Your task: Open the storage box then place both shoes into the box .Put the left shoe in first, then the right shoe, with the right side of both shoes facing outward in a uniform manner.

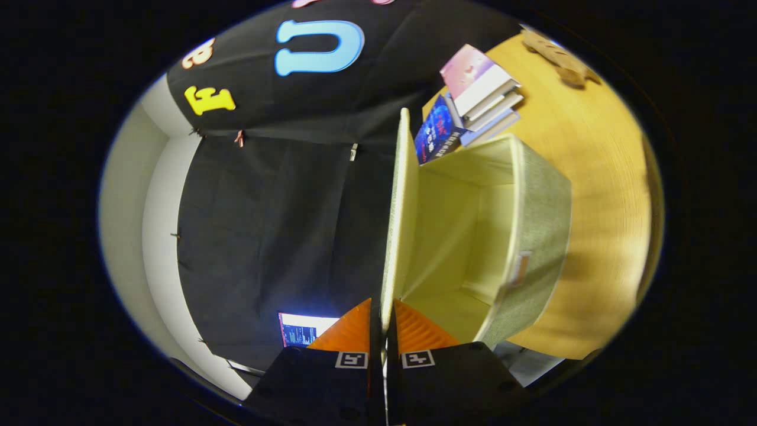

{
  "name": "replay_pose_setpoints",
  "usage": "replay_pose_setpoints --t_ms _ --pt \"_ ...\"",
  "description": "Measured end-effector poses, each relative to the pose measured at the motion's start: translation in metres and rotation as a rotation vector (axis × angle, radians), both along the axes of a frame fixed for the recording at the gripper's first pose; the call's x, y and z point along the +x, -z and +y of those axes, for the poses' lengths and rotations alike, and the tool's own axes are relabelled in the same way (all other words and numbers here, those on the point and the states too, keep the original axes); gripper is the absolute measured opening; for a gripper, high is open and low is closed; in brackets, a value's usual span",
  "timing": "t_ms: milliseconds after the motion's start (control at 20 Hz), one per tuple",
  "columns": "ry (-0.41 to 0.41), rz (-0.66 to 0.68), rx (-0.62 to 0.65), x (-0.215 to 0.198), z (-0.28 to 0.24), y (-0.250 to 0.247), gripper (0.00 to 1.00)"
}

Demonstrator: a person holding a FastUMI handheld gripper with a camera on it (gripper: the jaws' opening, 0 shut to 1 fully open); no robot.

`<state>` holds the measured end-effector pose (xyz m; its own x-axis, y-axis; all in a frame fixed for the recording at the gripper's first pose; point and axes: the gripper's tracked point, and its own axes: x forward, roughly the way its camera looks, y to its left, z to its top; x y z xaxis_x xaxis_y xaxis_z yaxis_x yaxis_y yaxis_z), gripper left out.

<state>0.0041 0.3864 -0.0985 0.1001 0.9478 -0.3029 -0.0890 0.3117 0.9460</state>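
The gripper [383, 322] has its two fingers pressed together on the thin edge of the storage box's lid [397, 219], one finger on each face of the panel, so the lid is pinched between them. The lid stands on edge, running straight away from the fingertips, and it is swung clear of the box mouth. Just beside the lid, on the far side of one finger, lies the storage box [541, 236] itself: a grey-green fabric box with a pale yellow lining, its opening exposed and its interior [455, 242] visible down to the back wall. A small tab or handle [521, 267] sits on the box's outer fabric wall. The box rests on a wooden table [603, 195], which extends beyond and beside it. Beyond the box, near its far corner, is a stack of books [479, 97], with a dark blue book [436, 130] leaning just against the stack and close to the lid's far end. Further off on the table lies a tan object [559, 59], too blurred to identify. A lit screen [301, 330] shows beside the fingers against the booth's black wall [266, 213].
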Motion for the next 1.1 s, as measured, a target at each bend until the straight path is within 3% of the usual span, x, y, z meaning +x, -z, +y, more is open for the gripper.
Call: replay_pose_setpoints --t_ms 450,750,950,1050,1100 --pt "-0.069 -0.147 -0.023 0.004 0.13 -0.064 0.07" --pt "-0.116 -0.155 -0.088 -0.001 0.238 -0.032 0.08" --pt "-0.166 -0.168 -0.155 -0.004 0.275 0.008 0.08" --pt "-0.181 -0.207 -0.237 -0.002 0.275 0.033 0.14" --pt "-0.188 -0.22 -0.258 -0.004 0.279 0.039 0.27"
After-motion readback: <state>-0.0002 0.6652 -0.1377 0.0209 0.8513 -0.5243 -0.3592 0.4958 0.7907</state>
